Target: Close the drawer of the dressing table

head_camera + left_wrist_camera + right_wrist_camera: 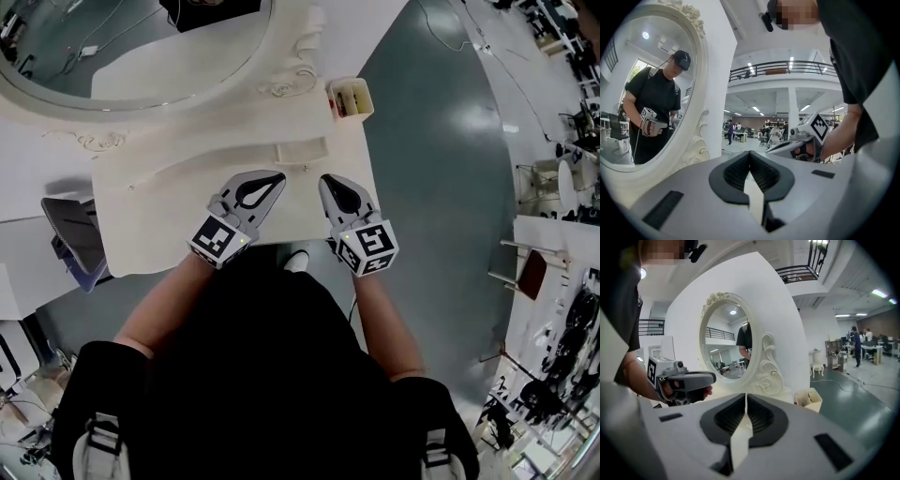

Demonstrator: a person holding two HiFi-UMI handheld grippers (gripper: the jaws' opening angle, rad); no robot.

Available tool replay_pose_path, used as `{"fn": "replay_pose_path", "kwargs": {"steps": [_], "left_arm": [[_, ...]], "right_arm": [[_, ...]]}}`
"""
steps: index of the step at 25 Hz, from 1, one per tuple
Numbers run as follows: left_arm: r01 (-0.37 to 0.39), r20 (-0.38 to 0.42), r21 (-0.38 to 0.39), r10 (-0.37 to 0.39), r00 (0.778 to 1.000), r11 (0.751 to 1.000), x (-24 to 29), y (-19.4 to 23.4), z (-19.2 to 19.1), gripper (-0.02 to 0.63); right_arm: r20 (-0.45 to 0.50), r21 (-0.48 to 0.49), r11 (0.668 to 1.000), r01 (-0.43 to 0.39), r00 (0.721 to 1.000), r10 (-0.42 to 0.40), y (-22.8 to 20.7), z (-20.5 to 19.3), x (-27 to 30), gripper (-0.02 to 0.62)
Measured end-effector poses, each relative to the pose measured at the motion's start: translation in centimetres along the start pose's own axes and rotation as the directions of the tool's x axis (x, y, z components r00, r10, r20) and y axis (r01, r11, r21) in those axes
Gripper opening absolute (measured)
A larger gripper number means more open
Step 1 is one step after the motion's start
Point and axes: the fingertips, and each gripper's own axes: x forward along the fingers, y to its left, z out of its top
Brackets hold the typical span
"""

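Note:
The white dressing table [178,216] has a round mirror [141,37] at its back. At its far right corner a small open-topped cream drawer [350,97] sticks out; in the right gripper view this drawer [809,399] sits below the mirror's carved frame [766,371]. A low raised block [300,150] lies on the tabletop just beyond both grippers. My left gripper [278,176] and right gripper [325,178] hover side by side over the table's front part, both shut with nothing between the jaws. The tips meet in each gripper's own view, left [750,153] and right [746,394].
A dark chair [75,234] stands at the table's left side. Grey floor [441,187] runs along the right, with white furniture [544,234] further out. A white wall panel [787,310] rises behind the mirror.

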Motion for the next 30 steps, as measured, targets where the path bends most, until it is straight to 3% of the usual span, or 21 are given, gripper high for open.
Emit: {"fn": "replay_pose_path", "kwargs": {"steps": [16,21,30], "left_arm": [[0.035,-0.040,-0.045,-0.036,0.999,0.998,3.8,2.4,-5.0,-0.005],[0.048,-0.059,-0.049,-0.051,0.997,0.998,4.4,2.7,-6.6,-0.005],[0.065,-0.036,-0.074,-0.068,0.997,0.995,5.1,3.7,-7.9,-0.005]], "right_arm": [[-0.209,0.056,0.991,0.123,0.972,-0.109,-4.8,-12.2,6.6,0.024],[-0.261,0.075,0.981,0.181,0.953,-0.156,-5.7,-14.6,7.6,0.063],[-0.327,0.102,0.975,0.196,0.933,-0.153,-6.2,-17.4,9.7,0.114]]}}
